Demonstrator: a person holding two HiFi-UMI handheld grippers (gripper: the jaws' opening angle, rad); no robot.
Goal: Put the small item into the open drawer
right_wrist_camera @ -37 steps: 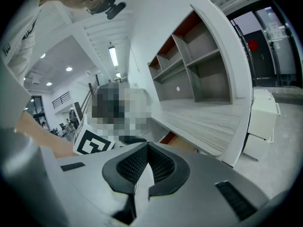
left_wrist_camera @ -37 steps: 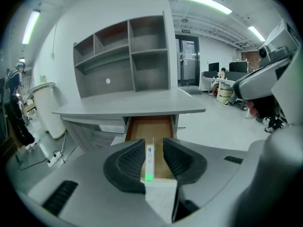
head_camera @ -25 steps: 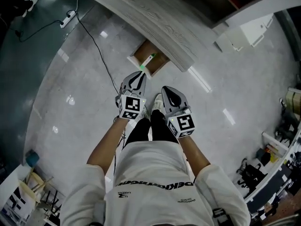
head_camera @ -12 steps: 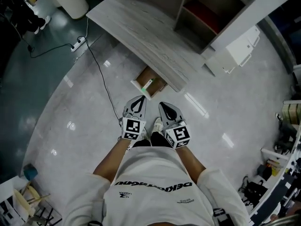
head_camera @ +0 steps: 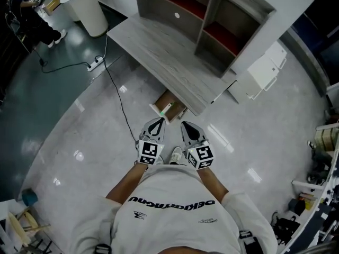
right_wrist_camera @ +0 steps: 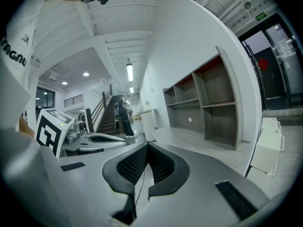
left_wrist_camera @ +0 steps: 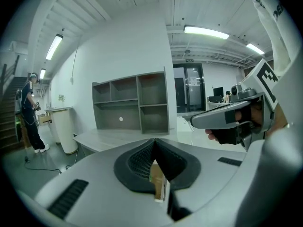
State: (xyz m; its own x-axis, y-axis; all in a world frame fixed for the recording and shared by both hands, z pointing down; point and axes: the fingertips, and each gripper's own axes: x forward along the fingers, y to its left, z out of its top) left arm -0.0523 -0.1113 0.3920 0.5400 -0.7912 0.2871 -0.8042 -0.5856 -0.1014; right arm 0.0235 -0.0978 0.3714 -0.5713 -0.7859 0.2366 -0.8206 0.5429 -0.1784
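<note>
The open drawer [head_camera: 170, 106] sticks out from under the grey desk, its brown inside showing. A small white and green item [head_camera: 166, 109] lies at the drawer's near white edge. Both grippers are held close to my body above the floor, short of the drawer. My left gripper [head_camera: 158, 122] is shut with nothing between its jaws; in the left gripper view [left_wrist_camera: 154, 141] a slice of the drawer [left_wrist_camera: 158, 178] shows below its closed jaws. Beside it, my right gripper [head_camera: 185, 125] is shut and empty, its pads meeting in the right gripper view [right_wrist_camera: 147, 146].
The grey wooden desk [head_camera: 164, 57] carries an open shelf unit [head_camera: 212, 15]. A black cable [head_camera: 117, 94] runs over the glossy floor to a power strip [head_camera: 96, 63]. A white cabinet [head_camera: 262, 73] stands to the right, a white round stand [head_camera: 87, 4] and a person [head_camera: 29, 17] at far left.
Both grippers have drawn back from the drawer toward my body. The view has lifted, so the desk top and shelf unit now show. The item still lies at the drawer.
</note>
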